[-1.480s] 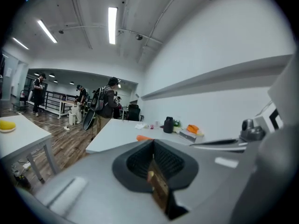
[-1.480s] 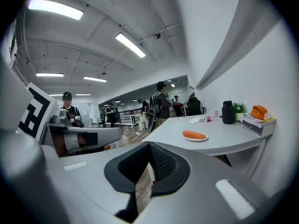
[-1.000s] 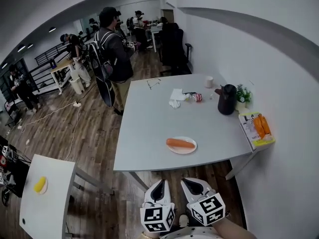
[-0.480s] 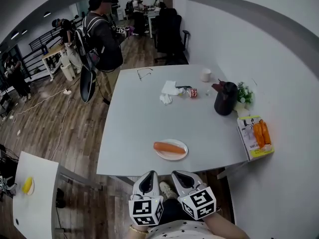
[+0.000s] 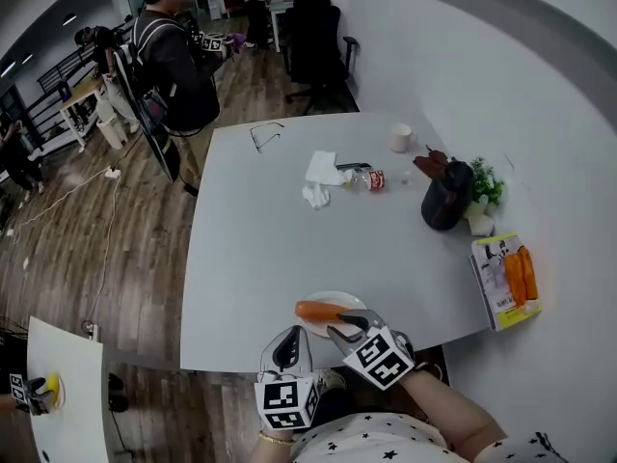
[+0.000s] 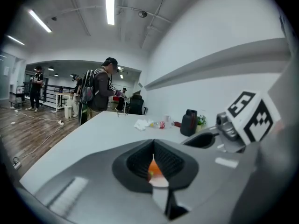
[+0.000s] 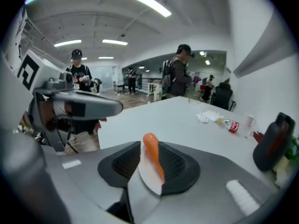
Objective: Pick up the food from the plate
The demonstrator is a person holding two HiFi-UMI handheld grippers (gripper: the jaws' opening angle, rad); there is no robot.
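An orange sausage-like food lies on a small white plate at the near edge of the grey table. My right gripper reaches over that edge, its tips at the plate's near rim just right of the food. Its jaws are opening, and nothing is between them. In the right gripper view the food and plate show through the gap of the right gripper. My left gripper hangs shut just short of the table edge; the left gripper shows a sliver of food.
Farther back on the table are crumpled tissues, a small red can, a white cup, glasses, a black jug and a little plant. A packet lies at the right edge. A person stands beyond.
I have come closer to the table. My right gripper moved forward from below the edge to the plate and its jaws parted. The left gripper stayed low beside it.
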